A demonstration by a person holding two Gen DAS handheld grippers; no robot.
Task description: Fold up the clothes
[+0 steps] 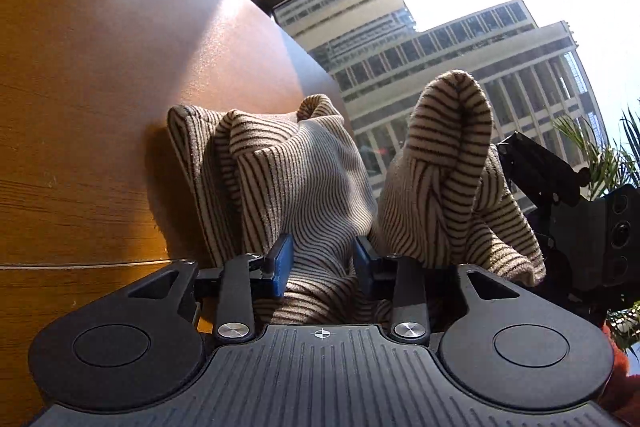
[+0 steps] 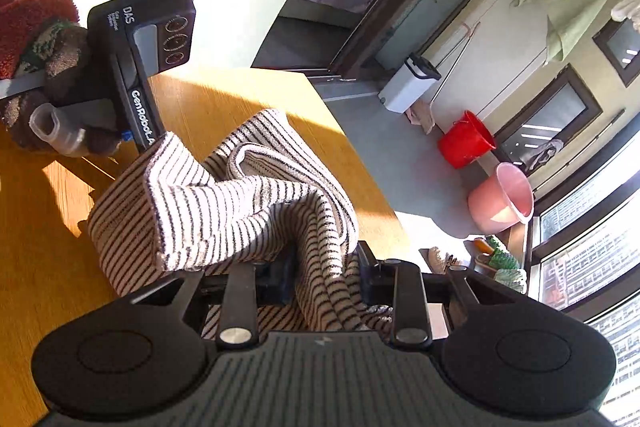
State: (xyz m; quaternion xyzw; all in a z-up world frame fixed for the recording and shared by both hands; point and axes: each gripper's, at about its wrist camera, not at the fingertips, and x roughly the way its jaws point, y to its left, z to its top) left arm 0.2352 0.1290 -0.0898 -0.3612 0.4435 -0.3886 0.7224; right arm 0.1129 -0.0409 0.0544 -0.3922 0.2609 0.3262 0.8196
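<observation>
A: Cloth first: the cream knit garment with thin dark stripes [image 1: 320, 179] is bunched and lifted, part of it draped over the edge of the orange-brown wooden table [image 1: 80, 107]. Is any fold finished?

B: Judging from the pictures, no. It hangs in loose humps, with no flat layers or squared edges. The folding looks barely begun; nearly all of it is left.

A: And the tongs?

B: The left gripper [image 1: 322, 263] has its blue pads [image 1: 280, 263] against a ridge of the striped cloth, so it looks to be pinching it, jaws part-way in. The right gripper [image 2: 324, 279] pinches another thick roll of the same garment [image 2: 240, 203], which runs between its dark fingers.

A: What does each view add?

B: The left wrist view looks out over the table's far edge to a window and tall buildings [image 1: 460, 67], with the right gripper's body at the picture's right. The right wrist view shows the room instead: a red bucket [image 2: 466, 139], a pink bucket [image 2: 500, 199], and the person's hand in a brown fuzzy glove [image 2: 60, 87] holding the left gripper near the table's far edge.
</observation>
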